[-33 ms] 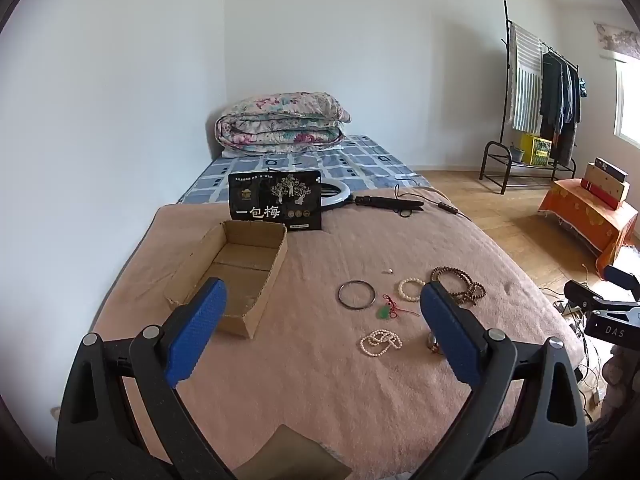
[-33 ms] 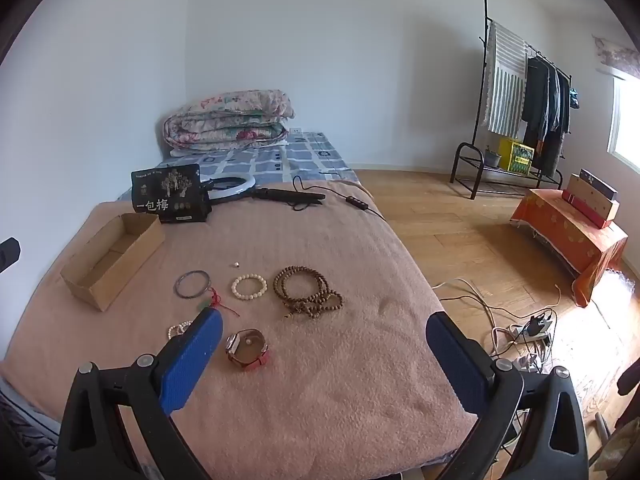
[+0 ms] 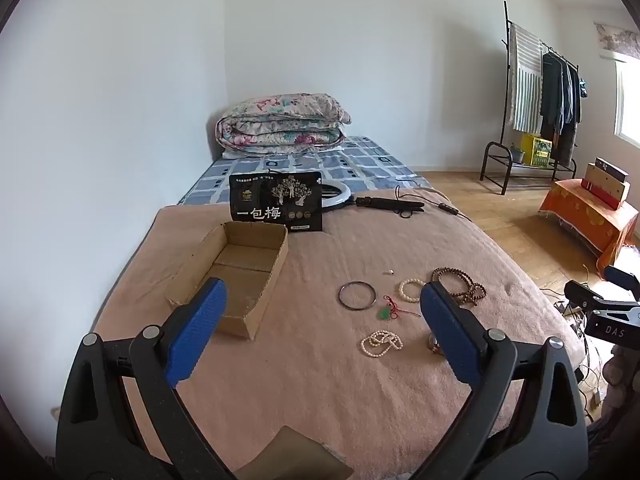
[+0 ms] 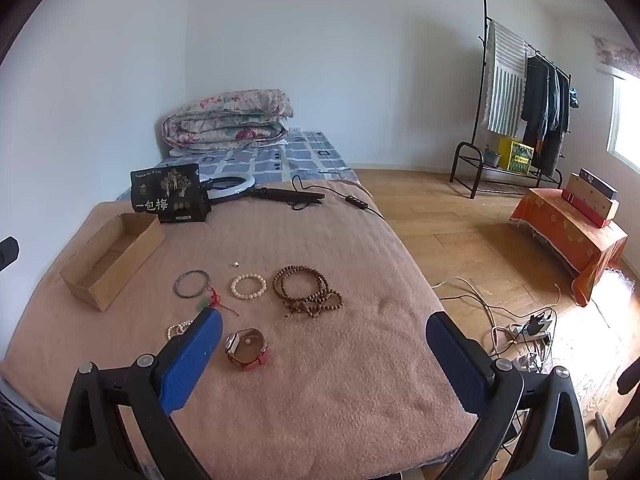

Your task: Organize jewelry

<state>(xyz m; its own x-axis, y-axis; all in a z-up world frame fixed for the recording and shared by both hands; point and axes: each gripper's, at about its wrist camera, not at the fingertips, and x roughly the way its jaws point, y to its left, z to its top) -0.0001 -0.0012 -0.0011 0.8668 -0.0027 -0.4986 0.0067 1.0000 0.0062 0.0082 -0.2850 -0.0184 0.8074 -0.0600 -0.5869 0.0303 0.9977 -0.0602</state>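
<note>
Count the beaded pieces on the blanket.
3: white bracelet mid-blanket, brown strand to its right, pearl string nearer the camera, partly behind the right tool. None seem hidden.

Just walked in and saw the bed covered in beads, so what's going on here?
Someone holds a claw in each hand, and the left claw and right claw are both open and holding nothing. A bangle, white bead bracelet, brown beads, pearls and a watch lie on the blanket. The cardboard box looks empty.

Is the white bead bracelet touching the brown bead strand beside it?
Apart. The right wrist view shows bare blanket between the white bead bracelet and the brown bead strand.
</note>
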